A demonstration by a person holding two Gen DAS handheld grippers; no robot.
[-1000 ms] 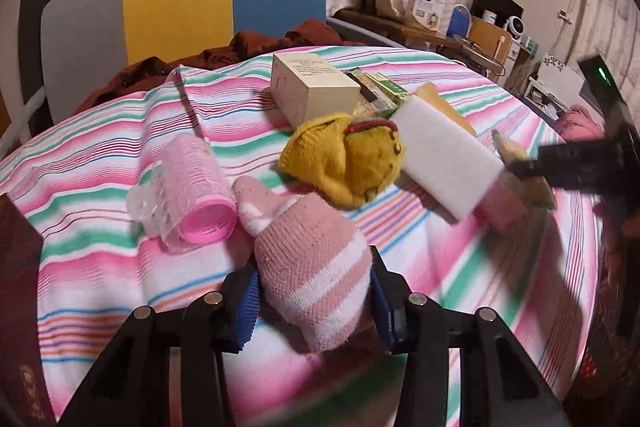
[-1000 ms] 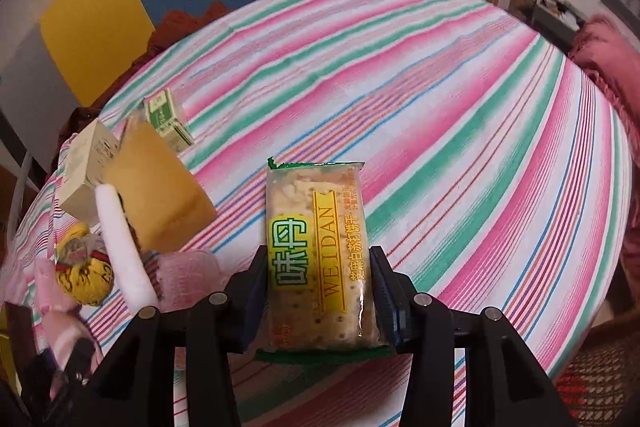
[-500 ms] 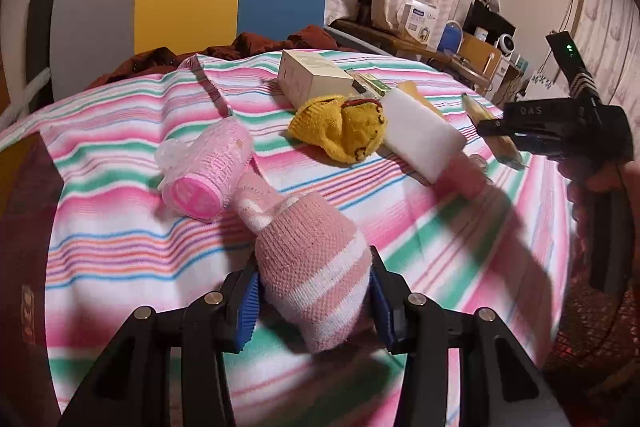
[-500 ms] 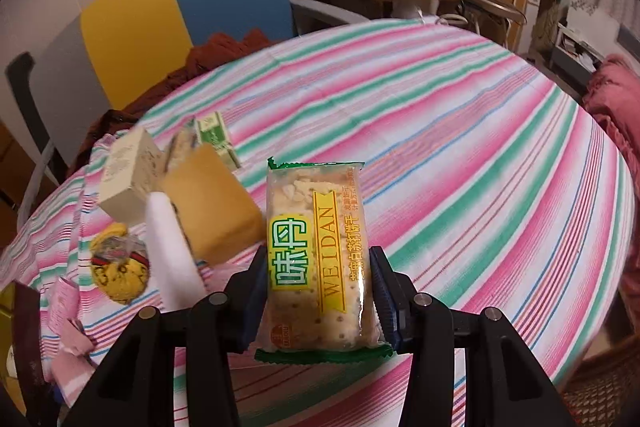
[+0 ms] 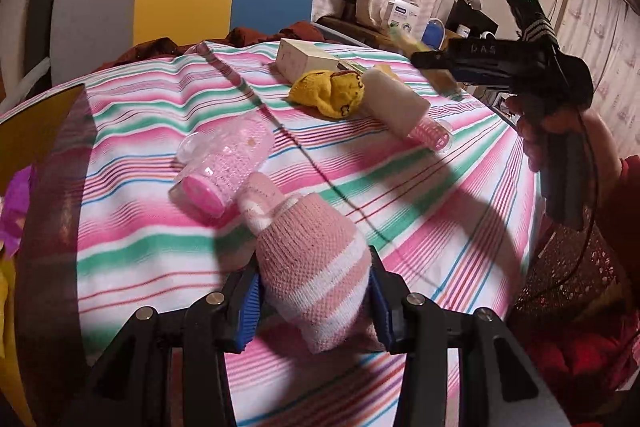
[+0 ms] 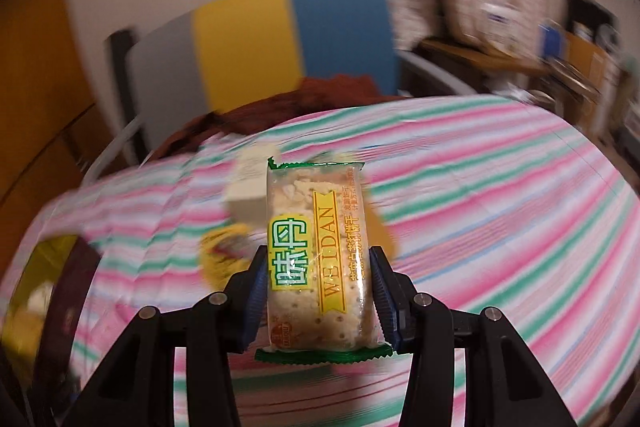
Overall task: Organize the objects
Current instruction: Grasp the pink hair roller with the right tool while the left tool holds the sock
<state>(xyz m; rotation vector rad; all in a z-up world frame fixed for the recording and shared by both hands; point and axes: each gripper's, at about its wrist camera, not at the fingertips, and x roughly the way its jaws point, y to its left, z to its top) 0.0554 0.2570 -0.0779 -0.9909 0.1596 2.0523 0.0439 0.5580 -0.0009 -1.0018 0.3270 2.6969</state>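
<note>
Pink-and-white striped knitted sock (image 5: 316, 267) pinched left, clear biscuit packet (image 6: 318, 255) pinched right, we carry both; next, a sorting spot.

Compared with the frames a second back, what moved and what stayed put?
The right claw carried the cracker packet up off the table and rolled. The left claw drew back with the pink sock, away from the pink roller. Both grips held; the yellow sock and box stayed.
</note>
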